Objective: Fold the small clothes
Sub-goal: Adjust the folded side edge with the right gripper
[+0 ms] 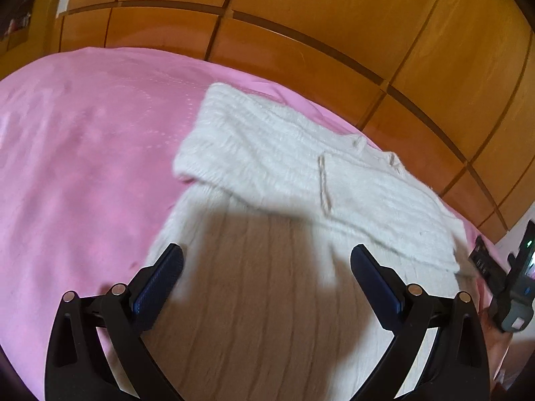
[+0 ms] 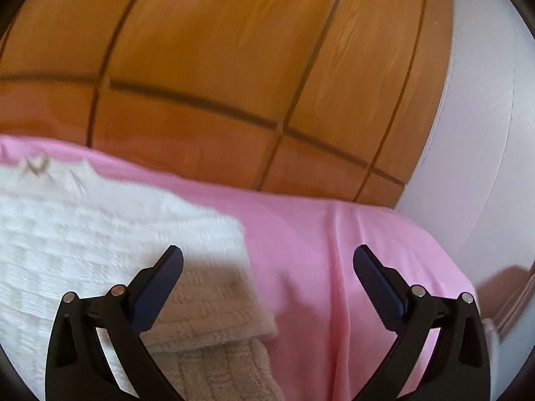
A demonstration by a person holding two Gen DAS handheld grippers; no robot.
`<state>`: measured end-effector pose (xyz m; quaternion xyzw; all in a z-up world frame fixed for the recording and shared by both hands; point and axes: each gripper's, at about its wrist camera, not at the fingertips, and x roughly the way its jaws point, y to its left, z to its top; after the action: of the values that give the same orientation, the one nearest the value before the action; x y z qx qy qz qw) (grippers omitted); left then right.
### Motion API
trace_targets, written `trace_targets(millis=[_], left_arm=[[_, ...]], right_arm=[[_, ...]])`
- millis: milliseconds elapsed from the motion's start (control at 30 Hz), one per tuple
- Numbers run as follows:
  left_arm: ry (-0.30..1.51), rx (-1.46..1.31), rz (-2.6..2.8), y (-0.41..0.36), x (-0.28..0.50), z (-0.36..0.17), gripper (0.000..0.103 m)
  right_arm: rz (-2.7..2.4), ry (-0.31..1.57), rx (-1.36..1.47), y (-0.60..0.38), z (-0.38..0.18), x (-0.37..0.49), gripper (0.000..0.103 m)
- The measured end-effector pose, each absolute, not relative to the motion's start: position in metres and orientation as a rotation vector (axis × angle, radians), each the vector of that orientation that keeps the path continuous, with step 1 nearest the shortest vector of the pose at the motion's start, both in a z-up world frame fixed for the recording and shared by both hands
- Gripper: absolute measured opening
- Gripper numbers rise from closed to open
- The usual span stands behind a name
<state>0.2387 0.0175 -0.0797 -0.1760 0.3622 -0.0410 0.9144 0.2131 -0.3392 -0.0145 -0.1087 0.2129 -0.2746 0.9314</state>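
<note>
Sweater is lying half folded on the big pink bed we are using as a flat spot, and we are holding our left tongs and right tongs wide open, gripping nothing.

Pink, cream and amber.
Cream-white ribbed knit sweater with basket-weave checks, on plain pink bedsheet; amber wooden wardrobe with dark seams across top of frame; black tongs, blue pads.
</note>
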Motion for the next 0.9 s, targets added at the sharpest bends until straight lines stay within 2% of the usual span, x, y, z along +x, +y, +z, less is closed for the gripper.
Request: trace_targets(millis=[200, 333, 633, 800, 833, 867, 900], left_arm=[[0.757, -0.205, -0.141, 0.012, 0.207, -0.077, 0.099], [0.748, -0.106, -0.190, 0.017, 0.182, -0.079, 0.099], [0.687, -0.177, -0.168, 0.068, 0.135, -0.087, 0.099], [0.708, -0.167, -0.217, 0.066, 0.135, -0.076, 0.099], [0.722, -0.172, -0.232, 0.065, 0.134, -0.075, 0.099], [0.736, -0.177, -0.250, 0.064, 0.132, -0.075, 0.099], [0.756, -0.180, -0.275, 0.062, 0.131, -0.075, 0.099]], right_arm=[[-0.396, 0.323, -0.013, -0.358, 0.006, 0.175, 0.101], [-0.281, 0.524, 0.137, -0.382, 0.004, 0.177, 0.101], [-0.012, 0.557, 0.308, -0.399, 0.006, 0.086, 0.101], [0.117, 0.657, 0.472, -0.411, -0.009, 0.064, 0.100], [0.125, 0.675, 0.482, -0.413, -0.011, 0.060, 0.100], [0.128, 0.689, 0.494, -0.414, -0.014, 0.055, 0.094], [0.137, 0.705, 0.516, -0.415, -0.018, 0.052, 0.083]])
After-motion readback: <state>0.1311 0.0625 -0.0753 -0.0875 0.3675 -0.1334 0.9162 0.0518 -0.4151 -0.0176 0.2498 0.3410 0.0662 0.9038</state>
